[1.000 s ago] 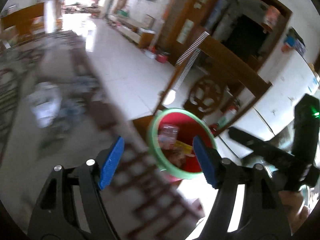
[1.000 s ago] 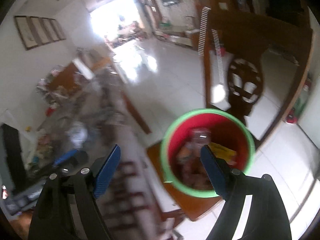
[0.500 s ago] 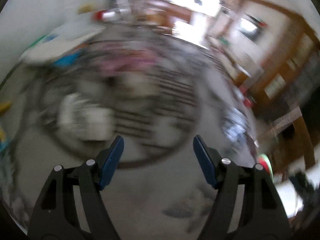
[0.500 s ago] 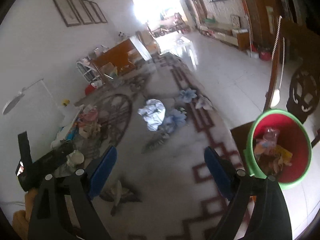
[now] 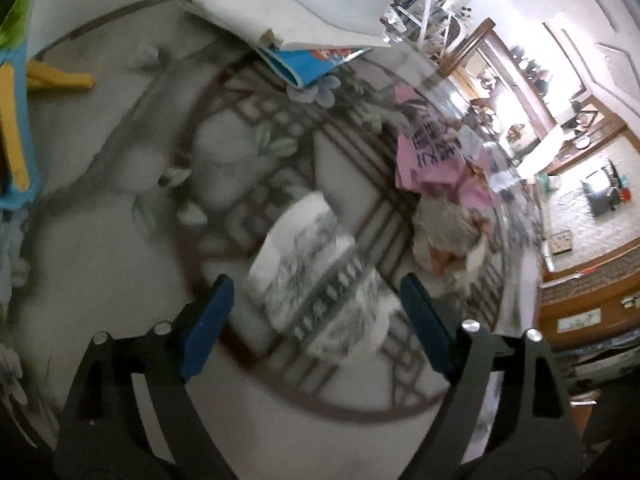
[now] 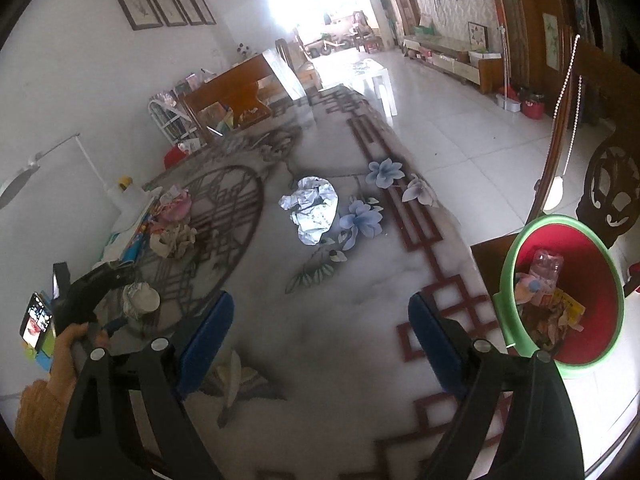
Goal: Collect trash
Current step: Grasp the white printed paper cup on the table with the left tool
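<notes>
- Left gripper [image 5: 316, 328] hangs over the patterned table [image 5: 100, 240], blue pads wide and nothing pressed between them. Jaws have just opened further, likely to take the crumpled white cup [image 5: 308, 264] lying just ahead, at 12 o'clock from the pads.
- Pink wrapper [image 5: 436, 152] and a tan paper wad [image 5: 452, 236] sit at 1 o'clock of that cup, near each other.
- Right gripper [image 6: 320, 332] empty too, pads spread wide, jaws opened up a moment ago; pointed down at bare table.
- Crumpled foil-white bag [image 6: 312, 208] lies at its 12 o'clock, well apart.
- Red bin [image 6: 572, 292], green rim, at 3 o'clock beside the table edge, already holding trash: placed within easy reach for drops.
</notes>
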